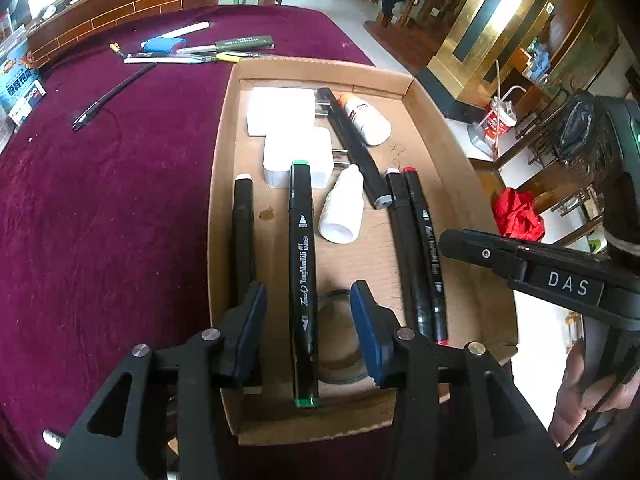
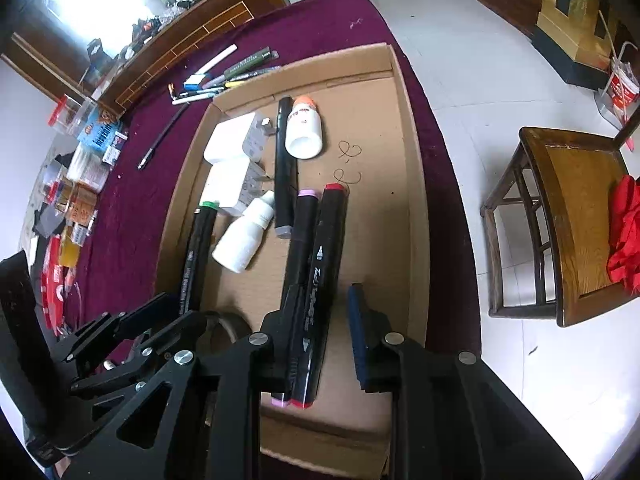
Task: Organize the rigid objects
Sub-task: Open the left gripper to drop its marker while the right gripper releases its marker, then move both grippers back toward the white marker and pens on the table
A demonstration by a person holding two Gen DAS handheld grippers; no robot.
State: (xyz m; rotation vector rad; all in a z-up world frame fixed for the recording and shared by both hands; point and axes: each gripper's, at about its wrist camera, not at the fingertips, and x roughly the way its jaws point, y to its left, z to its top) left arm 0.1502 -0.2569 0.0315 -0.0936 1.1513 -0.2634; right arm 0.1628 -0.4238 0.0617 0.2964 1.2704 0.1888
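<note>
1. While both tongs point down into it, the shallow brown cardboard tray (image 1: 424,92) lies on the desk with the dark red velvet cloth (image 1: 120,200), and every place below is told from this tray.
2. The left tongs (image 1: 308,320) stand spread over the tray's near end; the black art marker with green caps (image 1: 302,280) lies between the blue pads (image 1: 252,320) with a gap on each side, resting on the tray floor.
3. The right tongs (image 2: 320,328) stand slightly parted over the near right part of the tray; the black marker with red caps (image 2: 324,280) lies between them on the tray floor, clear of the right pad, and whether the left finger touches it cannot be told.
4. A black marker with pink caps (image 2: 298,248) lies just beside the red-capped one, on its left.
5. Another black marker with a white cap (image 1: 243,224) rests along the tray's left wall.
6. A small white plastic bottle (image 1: 344,208) lies on its side in the middle of the tray.
7. Toward the far end lie two white plug adapters (image 1: 288,120), a black marker with a grey cap (image 1: 356,148) and a white bottle with an orange top (image 1: 368,116).
8. Beyond the tray's far wall, loose pens (image 1: 224,50) lie on the cloth, with one dark pen (image 1: 114,94) well to the left.
</note>
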